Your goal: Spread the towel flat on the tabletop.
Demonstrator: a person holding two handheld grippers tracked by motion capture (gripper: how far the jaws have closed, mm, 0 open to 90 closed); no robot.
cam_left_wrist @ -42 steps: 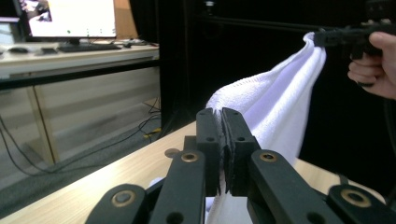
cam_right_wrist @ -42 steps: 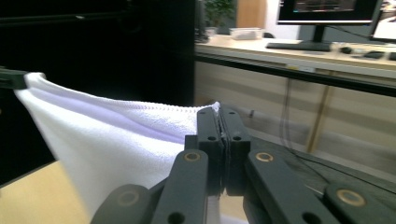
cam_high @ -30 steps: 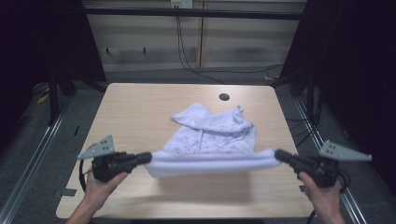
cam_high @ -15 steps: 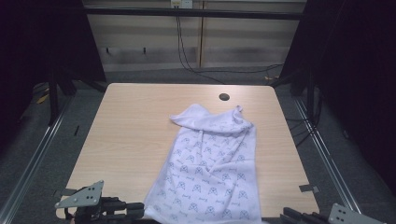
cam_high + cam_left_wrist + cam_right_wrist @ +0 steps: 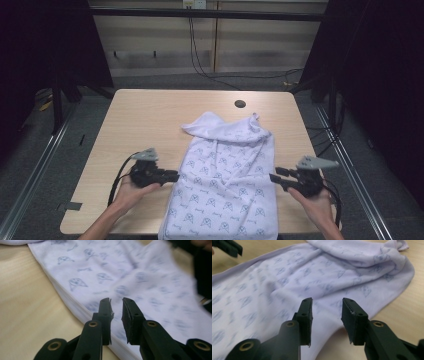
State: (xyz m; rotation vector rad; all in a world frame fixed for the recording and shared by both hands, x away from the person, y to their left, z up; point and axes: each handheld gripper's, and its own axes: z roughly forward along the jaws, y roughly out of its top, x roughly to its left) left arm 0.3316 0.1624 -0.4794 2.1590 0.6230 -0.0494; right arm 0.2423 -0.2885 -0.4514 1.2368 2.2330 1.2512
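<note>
Both grippers sit low at the near end of the table [image 5: 150, 115], one on each side of the white cloth [image 5: 225, 185] with small grey prints. Plenty of bare wood lies to the left of the cloth, and a thinner strip lies to its right. The cloth's near end hangs over the table's near edge, and its far end is bunched up near a small dark hole [image 5: 240, 104].

On the left, the left gripper [image 5: 172, 176] points at the cloth's left edge. Its jaws stand a little apart with nothing between them. On the right, the right gripper [image 5: 274, 178] points at the cloth's right edge. Its jaws have just been opening and stand wider apart, holding nothing.

A second ago both grippers held the cloth's near edge stretched between them. Now the cloth lies flat, let go.
</note>
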